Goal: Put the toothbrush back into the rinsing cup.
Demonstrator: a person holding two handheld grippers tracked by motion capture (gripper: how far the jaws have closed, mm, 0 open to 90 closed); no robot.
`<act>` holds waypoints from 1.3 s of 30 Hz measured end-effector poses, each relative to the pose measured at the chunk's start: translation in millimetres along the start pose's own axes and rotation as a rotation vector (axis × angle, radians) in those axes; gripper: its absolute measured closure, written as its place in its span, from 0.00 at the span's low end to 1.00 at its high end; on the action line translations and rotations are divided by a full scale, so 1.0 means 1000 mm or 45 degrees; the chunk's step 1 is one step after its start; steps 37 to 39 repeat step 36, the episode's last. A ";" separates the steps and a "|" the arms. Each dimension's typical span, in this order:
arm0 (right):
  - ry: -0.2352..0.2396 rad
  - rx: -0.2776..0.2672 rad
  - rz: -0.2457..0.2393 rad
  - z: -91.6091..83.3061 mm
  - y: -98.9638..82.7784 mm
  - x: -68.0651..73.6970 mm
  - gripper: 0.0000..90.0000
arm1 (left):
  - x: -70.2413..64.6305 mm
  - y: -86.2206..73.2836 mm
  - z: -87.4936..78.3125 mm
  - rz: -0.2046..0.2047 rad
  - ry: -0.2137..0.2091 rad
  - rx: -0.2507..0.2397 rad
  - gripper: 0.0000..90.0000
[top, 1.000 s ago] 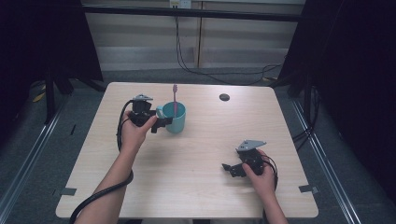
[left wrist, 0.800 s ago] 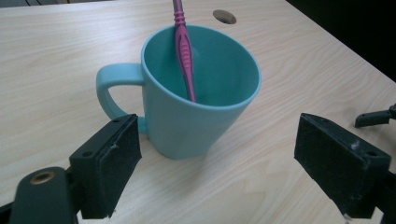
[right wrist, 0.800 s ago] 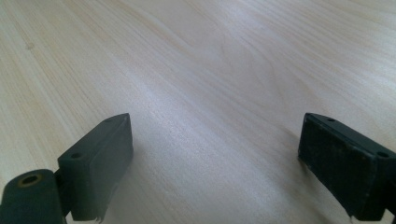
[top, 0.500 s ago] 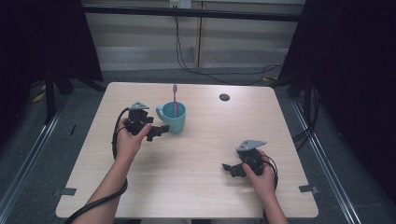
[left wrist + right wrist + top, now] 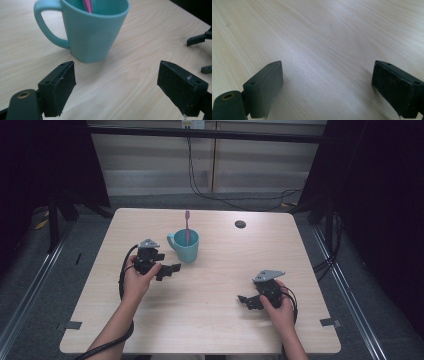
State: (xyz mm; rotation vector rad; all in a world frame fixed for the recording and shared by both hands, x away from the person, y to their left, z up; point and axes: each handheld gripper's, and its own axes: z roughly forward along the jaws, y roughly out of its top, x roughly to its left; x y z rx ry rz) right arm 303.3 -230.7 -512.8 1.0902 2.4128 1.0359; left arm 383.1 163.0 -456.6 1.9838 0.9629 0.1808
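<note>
A teal mug (image 5: 184, 248) stands left of the table's middle, its handle turned left, with a pink toothbrush (image 5: 187, 226) upright inside it. My left gripper (image 5: 167, 264) is open just in front and to the left of the mug, apart from it. In the left gripper view the mug (image 5: 95, 32) and the toothbrush (image 5: 87, 5) sit beyond the gripper (image 5: 117, 86), whose jaws stand wide apart and empty. My right gripper (image 5: 246, 301) rests low on the right half of the table. Its view shows the gripper (image 5: 327, 87) open over bare wood.
A small black round disc (image 5: 240, 224) lies near the table's far edge, right of centre. The light wooden table (image 5: 220, 330) has tape marks at its near corners. The right gripper's jaw tips (image 5: 197, 40) appear at the right edge of the left gripper view.
My left gripper has drawn back from the mug toward the near edge, leaving the mug standing free. The right gripper has stayed in place.
</note>
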 end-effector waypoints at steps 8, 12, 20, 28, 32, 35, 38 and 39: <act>0.000 0.000 0.000 0.000 0.000 0.000 0.11 | 0.002 -0.022 0.004 -0.007 -0.007 0.033 0.17; 0.000 0.000 0.000 0.000 0.000 0.000 0.11 | 0.001 -0.031 0.005 0.010 0.010 0.053 0.17; 0.000 0.000 -0.001 0.000 0.000 0.000 0.11 | -0.003 -0.046 0.010 0.043 0.023 0.085 0.17; 0.000 0.000 -0.001 0.000 0.000 0.000 0.11 | -0.007 -0.052 0.014 0.105 0.068 0.137 0.17; 0.000 0.000 -0.001 0.000 0.000 0.000 0.11 | -0.008 -0.056 0.017 0.135 0.086 0.137 0.17; 0.000 0.000 -0.001 0.000 0.000 0.000 0.11 | -0.010 -0.057 0.017 0.176 0.103 0.141 0.16; 0.000 0.000 -0.001 0.000 0.000 0.000 0.11 | -0.010 -0.058 0.017 0.187 0.104 0.136 0.16; 0.000 0.000 -0.001 0.000 0.000 0.000 0.11 | -0.010 -0.058 0.017 0.187 0.104 0.136 0.16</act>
